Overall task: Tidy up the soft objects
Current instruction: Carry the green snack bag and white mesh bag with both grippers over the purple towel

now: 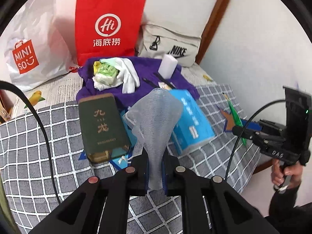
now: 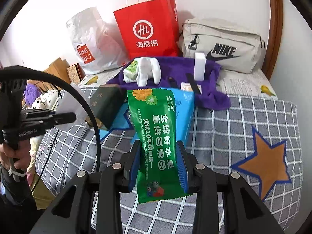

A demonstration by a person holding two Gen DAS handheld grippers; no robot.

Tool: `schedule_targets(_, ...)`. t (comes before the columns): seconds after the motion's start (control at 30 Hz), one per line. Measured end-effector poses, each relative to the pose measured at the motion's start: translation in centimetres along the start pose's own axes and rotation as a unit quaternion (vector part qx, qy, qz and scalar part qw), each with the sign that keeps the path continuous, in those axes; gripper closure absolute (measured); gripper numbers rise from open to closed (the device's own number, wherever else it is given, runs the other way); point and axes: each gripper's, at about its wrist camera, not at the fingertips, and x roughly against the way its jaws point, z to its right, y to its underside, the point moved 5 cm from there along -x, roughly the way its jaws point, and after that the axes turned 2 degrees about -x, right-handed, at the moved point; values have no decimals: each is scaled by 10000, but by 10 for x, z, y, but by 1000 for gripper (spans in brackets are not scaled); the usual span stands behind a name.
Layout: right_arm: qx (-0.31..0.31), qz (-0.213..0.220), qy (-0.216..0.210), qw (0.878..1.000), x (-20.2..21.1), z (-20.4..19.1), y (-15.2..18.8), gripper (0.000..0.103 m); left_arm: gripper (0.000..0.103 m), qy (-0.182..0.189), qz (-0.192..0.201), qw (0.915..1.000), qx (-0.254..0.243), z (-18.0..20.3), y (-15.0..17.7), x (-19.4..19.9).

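Observation:
My left gripper is shut on a white foam net sleeve and holds it up above the checked bed. My right gripper is shut on a green snack packet, held above the bed. Further back a purple towel lies on the bed and also shows in the right wrist view. On it sit a white sock, a crumpled green-white wrapper and a white sponge block. The right gripper body shows at the right of the left view.
A dark green book and a blue tissue pack lie mid-bed. A red paper bag, a white Miniso bag and a beige Nike bag stand against the wall. The bed's edge lies at the right.

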Motion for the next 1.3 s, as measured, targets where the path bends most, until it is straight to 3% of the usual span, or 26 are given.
schedule_targets(0.57, -150, 283, 131, 9994, -8, 23, -65, 68, 93, -245, 120, 9995, 125, -34, -54, -10)
schedule_targets(1.07, -249, 55, 221, 9994, -73, 42, -125, 68, 93, -279, 10, 9990, 347, -63, -105, -51)
schedule_targets(1.3, -149, -304, 253, 9991, -126, 49, -149, 68, 93, -294, -92, 9985, 447, -77, -108, -64)
